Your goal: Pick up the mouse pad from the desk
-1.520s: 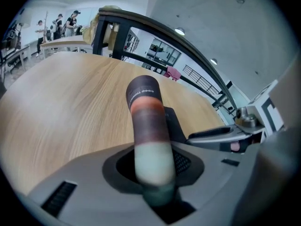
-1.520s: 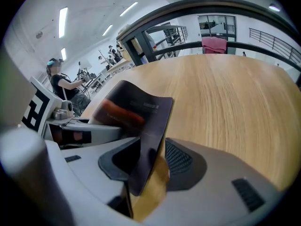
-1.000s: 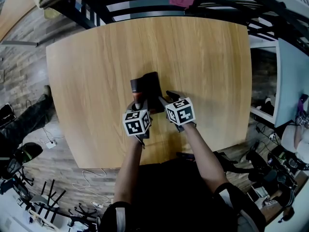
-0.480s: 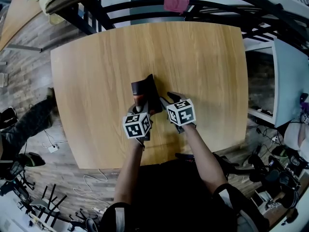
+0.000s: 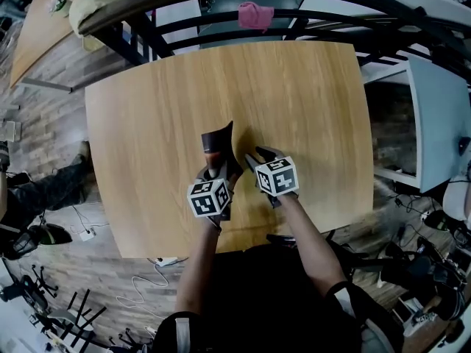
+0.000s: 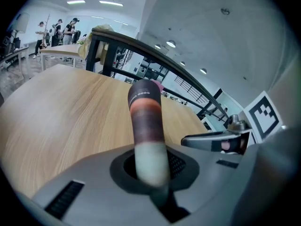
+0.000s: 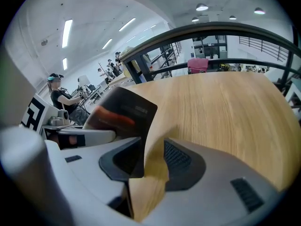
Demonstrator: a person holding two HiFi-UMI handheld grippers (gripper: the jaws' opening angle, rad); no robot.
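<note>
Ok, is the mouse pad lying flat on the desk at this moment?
No: in the head view the mouse pad stands bent upward from the desk, with the left gripper shut on it.

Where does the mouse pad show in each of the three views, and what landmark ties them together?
Head view: mouse pad just left of centre, tilted up from the desk.
Left gripper view: dead centre, seen edge-on.
Right gripper view: left of centre, a dark sheet.
Shared landmark: the black railing past the desk's far edge.
</note>
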